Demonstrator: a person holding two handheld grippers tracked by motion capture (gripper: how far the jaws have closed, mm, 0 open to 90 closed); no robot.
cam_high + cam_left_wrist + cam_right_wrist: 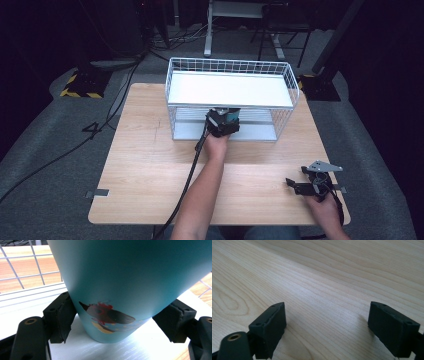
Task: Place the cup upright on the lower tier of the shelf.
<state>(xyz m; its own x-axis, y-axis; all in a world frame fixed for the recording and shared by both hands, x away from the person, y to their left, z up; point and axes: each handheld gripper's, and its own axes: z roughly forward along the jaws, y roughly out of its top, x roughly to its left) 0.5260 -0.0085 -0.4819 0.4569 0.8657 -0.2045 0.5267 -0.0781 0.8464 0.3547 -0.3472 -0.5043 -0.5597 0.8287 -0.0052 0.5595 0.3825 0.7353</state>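
A teal cup (130,277) with a dark, red and yellow print stands on the white lower shelf (22,312) of a wire rack (230,87). My left gripper (118,317) is shut on the cup, one black pad pressed against each side near its base. In the high view the left gripper (222,121) reaches into the rack's front opening under the upper shelf, with a bit of the teal cup (232,115) visible at its tip. My right gripper (296,185) rests low over the wooden table (150,165) at the front right. The right gripper (327,327) is open, with bare wood between its jaws.
The rack stands at the back middle of the table, with wire walls (25,267) at its sides and back. Its upper shelf (200,90) is a bare white board. A cable (190,175) trails from the left gripper along the forearm. Dark floor with cables and stands surrounds the table.
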